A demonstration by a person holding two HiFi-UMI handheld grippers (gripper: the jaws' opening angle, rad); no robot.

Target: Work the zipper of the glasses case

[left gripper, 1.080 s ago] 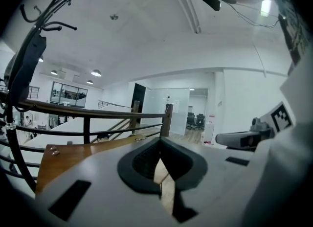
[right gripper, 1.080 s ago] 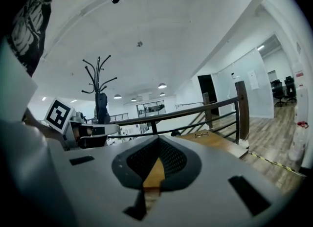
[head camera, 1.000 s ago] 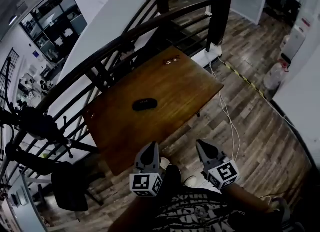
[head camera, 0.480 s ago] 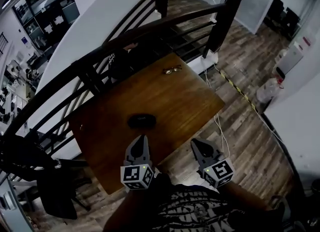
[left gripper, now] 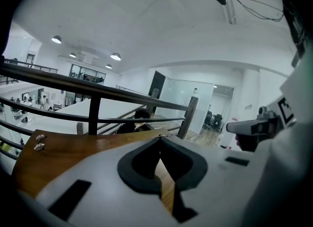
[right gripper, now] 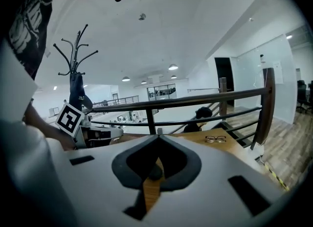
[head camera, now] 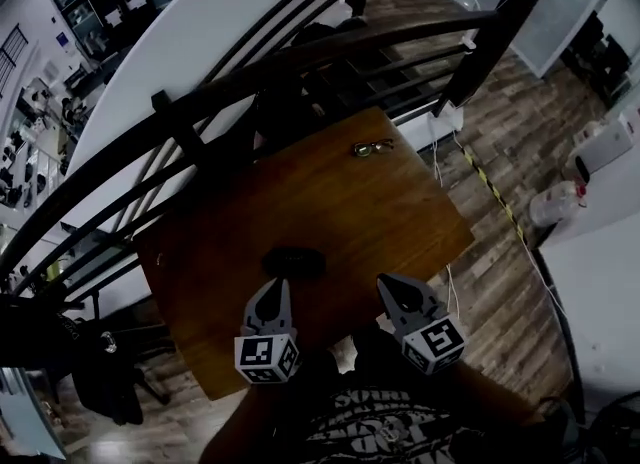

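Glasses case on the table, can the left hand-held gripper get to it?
Probably yes. The glasses case lies on the table just ahead of the left hand-held gripper, nothing between them.

One worktop (head camera: 330, 202). On the worktop: one glasses case (head camera: 293, 261), dark and oval, and one pair of glasses (head camera: 372, 148) at the far edge. Two hand-held grippers at the worktop's near edge: left hand-held gripper (head camera: 276, 287), right hand-held gripper (head camera: 388, 284). Marker cubes: two, one per gripper. One railing (head camera: 300, 52) along the worktop's far side. One coat rack (right gripper: 74, 59) left of the worktop. One white container (head camera: 553, 204) on the floor right of the worktop.
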